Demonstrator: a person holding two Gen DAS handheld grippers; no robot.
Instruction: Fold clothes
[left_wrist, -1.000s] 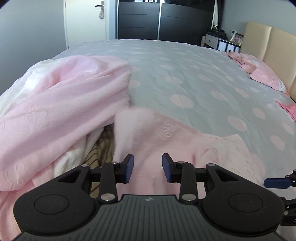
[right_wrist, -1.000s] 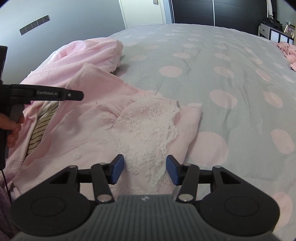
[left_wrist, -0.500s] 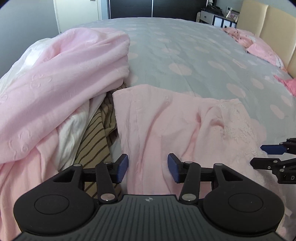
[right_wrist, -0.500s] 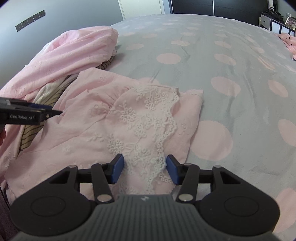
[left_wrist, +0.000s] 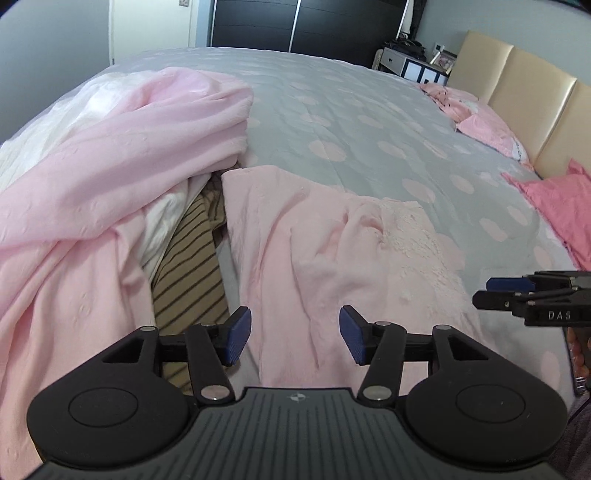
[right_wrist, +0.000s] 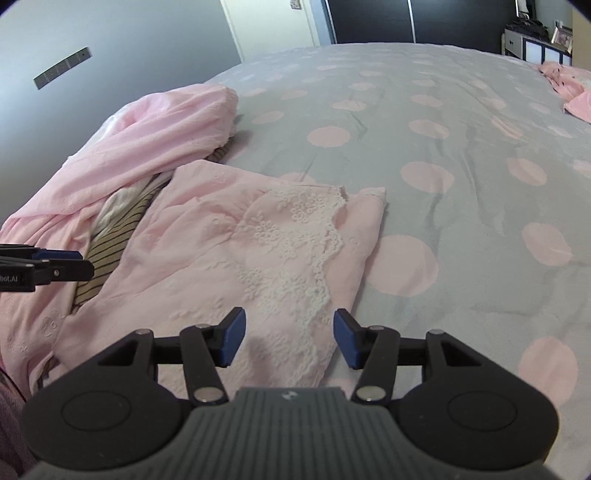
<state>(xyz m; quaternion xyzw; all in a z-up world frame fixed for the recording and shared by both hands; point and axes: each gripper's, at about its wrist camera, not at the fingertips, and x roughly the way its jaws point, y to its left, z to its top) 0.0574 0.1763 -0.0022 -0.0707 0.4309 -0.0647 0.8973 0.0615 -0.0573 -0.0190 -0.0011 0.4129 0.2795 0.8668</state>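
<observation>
Pink top (right_wrist: 229, 251) lies spread on the bed (right_wrist: 461, 155), lace panel (right_wrist: 291, 254) facing up, near the bed's front edge. Left gripper (left_wrist: 295, 341) hovers over the top's left part, jaws opening, about half apart, nothing between the pads. Right gripper (right_wrist: 286, 341) hovers over the lace hem, jaws about half apart, gripping nothing. Pile (left_wrist: 122, 162) of pink cloth just left of the top, striped garment (left_wrist: 192, 273) under it, touching the top's edge. More pink clothes (left_wrist: 487, 125) by the headboard (left_wrist: 535, 107).

Grey bed (right_wrist: 461, 122) with pink dots, folded pale pink lace-trimmed garment (right_wrist: 236, 243), heap of pink clothes (left_wrist: 110, 155) beside it, pink pillows (left_wrist: 487, 129) by headboard
</observation>
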